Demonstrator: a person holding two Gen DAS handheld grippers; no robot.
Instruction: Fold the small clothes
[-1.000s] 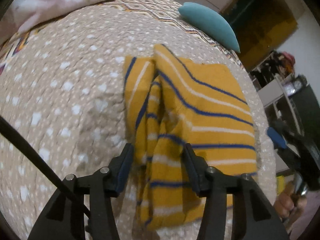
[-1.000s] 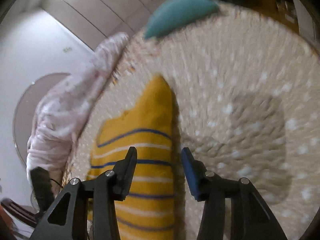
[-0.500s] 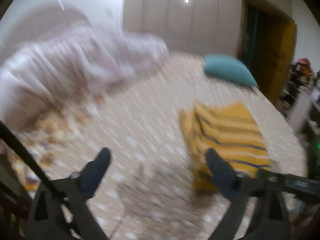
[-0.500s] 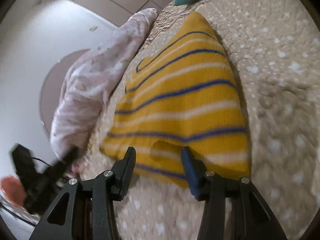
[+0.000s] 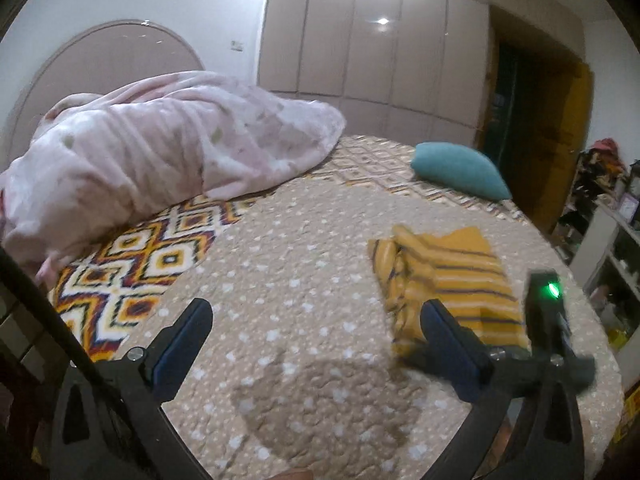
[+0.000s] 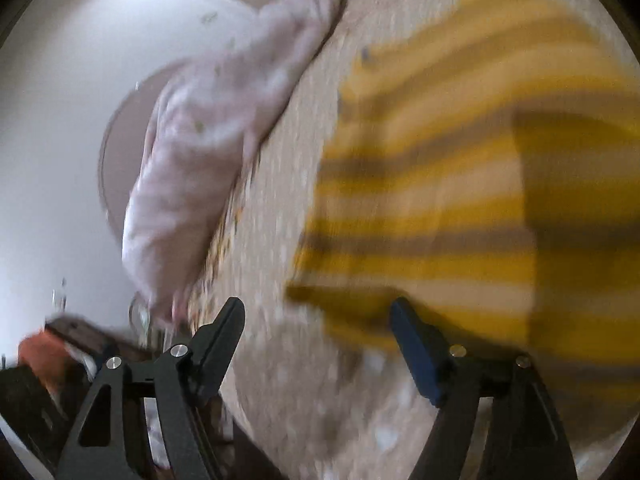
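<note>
Left tongs [image 5: 316, 332] wide, empty, above bed [image 5: 304, 280]. Striped garment [image 5: 448, 280] lies folded on bed at 3 o'clock. Right tongs [image 6: 318, 330] just opening, wide; garment edge beyond tips, nothing pinched.

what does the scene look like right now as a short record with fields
surface: bed with a beige dotted quilt
garment: yellow striped top, folded, lying flat on the quilt
left tongs: open wide, nothing between the fingers, set back from the top
right tongs: open, jaws have just been opening, near edge of the top beside the blue finger, not gripped
other items: pink blanket heaped at the far side; teal pillow behind the top
image quality: right wrist view blurred
</note>
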